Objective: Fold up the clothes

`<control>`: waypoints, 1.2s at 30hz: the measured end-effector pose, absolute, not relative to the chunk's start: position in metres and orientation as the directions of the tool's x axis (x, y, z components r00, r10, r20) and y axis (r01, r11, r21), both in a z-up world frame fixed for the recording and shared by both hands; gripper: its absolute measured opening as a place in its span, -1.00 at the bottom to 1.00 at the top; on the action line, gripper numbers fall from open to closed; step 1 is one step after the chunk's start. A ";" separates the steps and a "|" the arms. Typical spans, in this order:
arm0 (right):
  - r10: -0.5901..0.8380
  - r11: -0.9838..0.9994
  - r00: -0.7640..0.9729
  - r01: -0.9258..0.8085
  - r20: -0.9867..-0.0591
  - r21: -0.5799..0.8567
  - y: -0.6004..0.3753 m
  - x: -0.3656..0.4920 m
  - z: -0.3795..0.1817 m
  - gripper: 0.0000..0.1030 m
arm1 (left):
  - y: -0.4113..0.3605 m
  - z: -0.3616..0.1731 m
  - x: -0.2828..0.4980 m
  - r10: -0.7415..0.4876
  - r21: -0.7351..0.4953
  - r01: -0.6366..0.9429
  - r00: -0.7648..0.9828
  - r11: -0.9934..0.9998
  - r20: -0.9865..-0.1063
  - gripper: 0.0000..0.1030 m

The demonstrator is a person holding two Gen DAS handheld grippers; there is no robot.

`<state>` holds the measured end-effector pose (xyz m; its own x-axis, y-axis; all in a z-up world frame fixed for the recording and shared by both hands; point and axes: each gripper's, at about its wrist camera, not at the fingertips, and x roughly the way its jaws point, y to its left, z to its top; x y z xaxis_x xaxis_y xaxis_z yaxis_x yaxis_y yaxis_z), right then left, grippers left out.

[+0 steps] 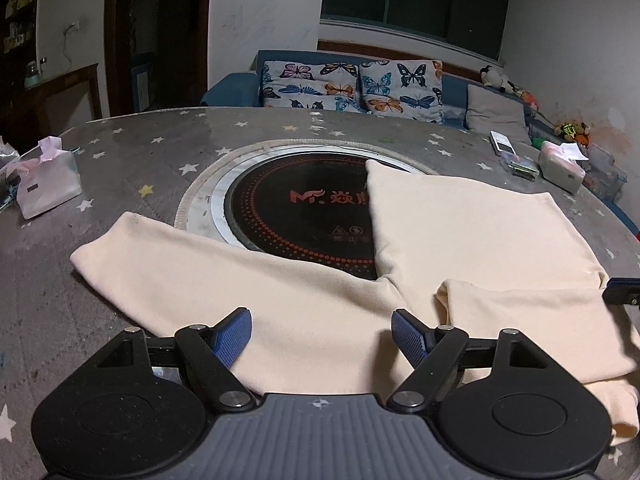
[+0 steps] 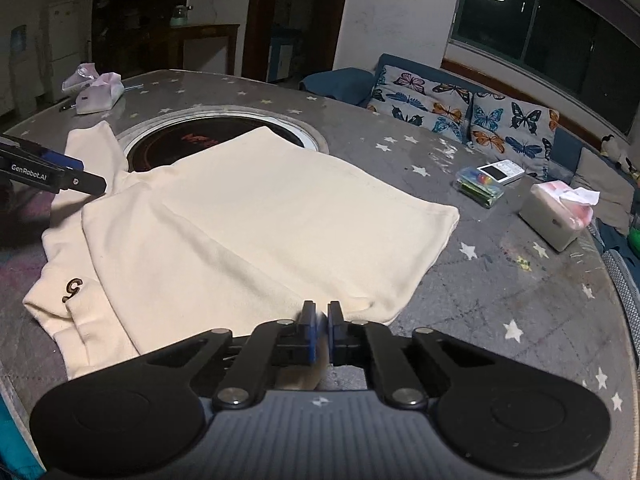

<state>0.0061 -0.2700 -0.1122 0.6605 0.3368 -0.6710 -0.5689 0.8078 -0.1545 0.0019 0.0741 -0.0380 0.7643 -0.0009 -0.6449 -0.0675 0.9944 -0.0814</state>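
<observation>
We see the cream garment (image 2: 248,216) lying partly folded at the table's (image 2: 500,280) near edge, overlapping the central hob (image 1: 304,208). Left gripper (image 1: 322,338) spread above it; right gripper (image 2: 320,320) pinching its hem.

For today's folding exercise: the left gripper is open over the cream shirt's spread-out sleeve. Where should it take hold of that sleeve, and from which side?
Grip the sleeve at its cuff end, the far-left tip, coming in from the left over the bare table. The sleeve lies flat and angled outward, so its free end lifts and swings over the shirt. The left gripper is open above it, holding nothing.
</observation>
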 end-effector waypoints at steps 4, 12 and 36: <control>0.320 0.818 0.677 -0.550 -0.663 -0.167 -0.276 0.002 -0.107 -0.94 | 0.075 -0.038 0.002 -0.001 -0.081 -0.067 0.764 0.994 -0.645 0.55; 0.250 0.879 0.702 -0.453 -0.667 -0.147 -0.295 0.006 -0.117 -1.00 | 0.074 -0.038 0.003 0.008 -0.066 -0.066 0.762 0.996 -0.648 0.55; 0.380 0.863 0.656 -0.506 -0.652 -0.007 -0.268 -0.010 -0.119 -0.85 | -0.015 -0.024 0.009 -0.291 -0.192 0.219 0.766 0.957 -0.573 -0.19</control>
<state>-0.0103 -0.2680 -0.1185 0.6564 0.3798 -0.6518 -0.5058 0.8626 -0.0067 0.0089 -0.0148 -0.0240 0.7661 -0.2905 -0.5733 0.2188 0.9566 -0.1924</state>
